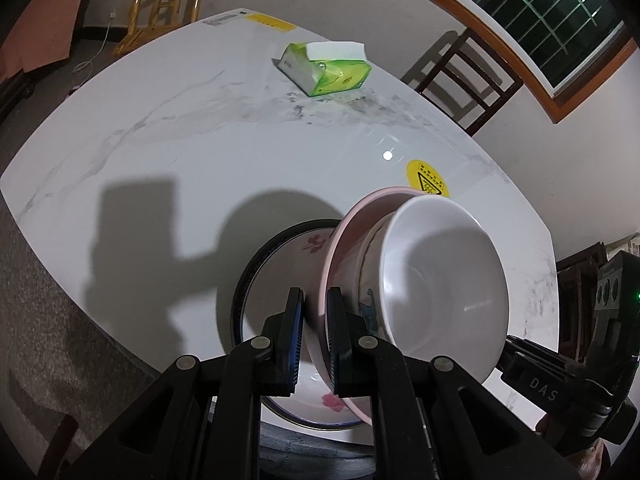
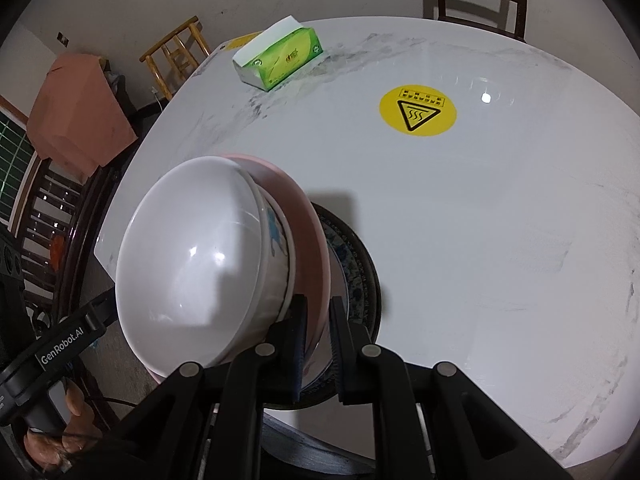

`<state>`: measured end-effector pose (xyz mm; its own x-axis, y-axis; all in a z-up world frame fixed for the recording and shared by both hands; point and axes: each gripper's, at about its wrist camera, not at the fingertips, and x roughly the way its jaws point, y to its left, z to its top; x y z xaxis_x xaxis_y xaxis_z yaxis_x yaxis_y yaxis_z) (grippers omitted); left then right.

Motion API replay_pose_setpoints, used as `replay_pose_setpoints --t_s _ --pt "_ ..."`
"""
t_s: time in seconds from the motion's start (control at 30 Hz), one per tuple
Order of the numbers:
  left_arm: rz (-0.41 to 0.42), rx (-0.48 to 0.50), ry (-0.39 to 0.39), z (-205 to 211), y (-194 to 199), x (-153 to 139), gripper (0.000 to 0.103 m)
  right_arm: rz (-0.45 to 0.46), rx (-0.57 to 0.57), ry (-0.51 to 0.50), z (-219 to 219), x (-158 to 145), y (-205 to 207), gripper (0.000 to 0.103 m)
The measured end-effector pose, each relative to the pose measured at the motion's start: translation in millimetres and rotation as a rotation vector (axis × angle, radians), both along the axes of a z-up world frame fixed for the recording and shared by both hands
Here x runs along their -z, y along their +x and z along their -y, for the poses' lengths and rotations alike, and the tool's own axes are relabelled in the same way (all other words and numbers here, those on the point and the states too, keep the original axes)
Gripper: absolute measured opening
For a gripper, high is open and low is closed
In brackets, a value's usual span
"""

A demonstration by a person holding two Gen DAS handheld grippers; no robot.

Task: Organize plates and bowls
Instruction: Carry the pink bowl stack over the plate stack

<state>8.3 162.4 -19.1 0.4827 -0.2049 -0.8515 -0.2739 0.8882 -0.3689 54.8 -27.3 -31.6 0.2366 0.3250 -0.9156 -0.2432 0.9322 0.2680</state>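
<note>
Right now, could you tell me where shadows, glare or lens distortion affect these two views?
Left wrist view: a hard dark shadow of the gripper and dishes falls on the table, a lamp glint shows beside the yellow sticker, and the window frame bows from fisheye distortion. Right wrist view: bright highlights and a blocky shadow sit on the white bowl, and the table edge curves strongly.

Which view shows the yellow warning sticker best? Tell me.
The right wrist view: the yellow warning sticker lies whole and unobstructed on the table, its triangle symbol clear. In the left wrist view the pink plate rim hides its lower edge and it looks smaller.
</note>
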Motion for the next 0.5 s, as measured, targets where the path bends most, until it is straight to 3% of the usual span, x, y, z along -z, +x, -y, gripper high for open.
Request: replay_pose_setpoints --t_s 0.5 --pt "-0.033 -0.015 -0.015 -9.6 -1.9 17.6 0.007 -0.022 -0.01 -0.02 -11.5 14.4 3.3 0.012"
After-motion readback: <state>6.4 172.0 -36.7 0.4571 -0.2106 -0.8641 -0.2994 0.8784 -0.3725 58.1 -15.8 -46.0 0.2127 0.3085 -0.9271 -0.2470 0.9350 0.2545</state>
